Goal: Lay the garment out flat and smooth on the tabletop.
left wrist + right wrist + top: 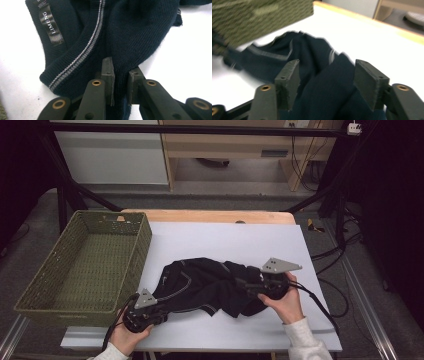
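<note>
- Left hand [126,336] enters from the bottom edge at the left of the high view, light sleeve cuff showing, fingers wrapped under the gripper body.
- Left gripper [160,312] lies low and roughly level, pointing right; grey three-cornered plate on top, cable trailing back toward the person.
- Left gripper view: jaws drawn close, pads clamped on a fold of the dark knit garment [140,32].
- Right hand [283,301] comes in from lower right, sleeve visible, palm cupping the gripper from behind.
- Right gripper [240,284] points left, plate tilted up.
- Right gripper view: jaws parted, pads clear of the knit lying between them; picture blurred.
</note>
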Tool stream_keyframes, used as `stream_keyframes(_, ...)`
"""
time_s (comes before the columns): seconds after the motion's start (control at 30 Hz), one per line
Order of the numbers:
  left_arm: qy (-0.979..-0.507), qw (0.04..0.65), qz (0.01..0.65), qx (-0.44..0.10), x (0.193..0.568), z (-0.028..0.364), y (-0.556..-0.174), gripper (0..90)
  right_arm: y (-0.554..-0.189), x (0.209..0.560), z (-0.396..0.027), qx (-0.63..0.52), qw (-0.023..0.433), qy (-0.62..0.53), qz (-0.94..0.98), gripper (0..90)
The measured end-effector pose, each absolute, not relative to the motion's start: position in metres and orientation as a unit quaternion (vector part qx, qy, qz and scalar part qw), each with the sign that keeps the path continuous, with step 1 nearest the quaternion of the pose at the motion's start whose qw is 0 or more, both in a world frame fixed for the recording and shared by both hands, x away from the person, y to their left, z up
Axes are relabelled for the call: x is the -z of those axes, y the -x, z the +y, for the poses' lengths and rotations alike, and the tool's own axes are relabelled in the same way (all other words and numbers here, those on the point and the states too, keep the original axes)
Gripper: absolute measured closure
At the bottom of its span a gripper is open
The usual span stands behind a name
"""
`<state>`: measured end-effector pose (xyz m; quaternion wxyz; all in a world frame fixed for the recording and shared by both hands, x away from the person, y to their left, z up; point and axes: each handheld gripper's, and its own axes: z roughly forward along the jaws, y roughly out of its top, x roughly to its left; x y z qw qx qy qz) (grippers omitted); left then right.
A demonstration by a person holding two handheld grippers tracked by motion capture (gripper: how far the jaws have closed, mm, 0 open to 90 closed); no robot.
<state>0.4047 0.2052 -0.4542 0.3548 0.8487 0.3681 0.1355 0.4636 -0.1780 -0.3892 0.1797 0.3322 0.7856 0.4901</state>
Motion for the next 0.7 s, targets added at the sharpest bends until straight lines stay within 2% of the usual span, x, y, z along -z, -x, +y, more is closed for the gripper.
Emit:
stream_keyframes(0.2, -0.849, 0.355, 0.369, -0.134, 0.455, 0.206, -0.406, 79.0, -0.504, 0.387, -0.158, -0.467, 0.182, -0.349, 0.792, 35.8)
stream_keyframes(0.43, -0.851, 0.353, 0.365, -0.135, 0.455, 0.206, -0.406, 79.1, -0.542, 0.410, -0.117, -0.422, 0.136, -0.348, 0.826, 35.8)
stream_keyframes(0.6, -0.854, 0.350, 0.360, -0.138, 0.455, 0.206, -0.406, 79.4, -0.555, 0.429, -0.097, -0.368, 0.125, -0.337, 0.857, 37.3)
stream_keyframes(0.63, -0.855, 0.348, 0.359, -0.139, 0.454, 0.205, -0.406, 79.4, -0.558, 0.433, -0.094, -0.350, 0.123, -0.338, 0.865, 41.1)
stream_keyframes(0.67, -0.855, 0.347, 0.358, -0.139, 0.454, 0.205, -0.406, 79.5, -0.559, 0.437, -0.093, -0.335, 0.117, -0.340, 0.871, 49.2)
stream_keyframes(0.7, -0.856, 0.347, 0.358, -0.139, 0.454, 0.205, -0.406, 79.5, -0.560, 0.440, -0.092, -0.322, 0.111, -0.339, 0.877, 61.5)
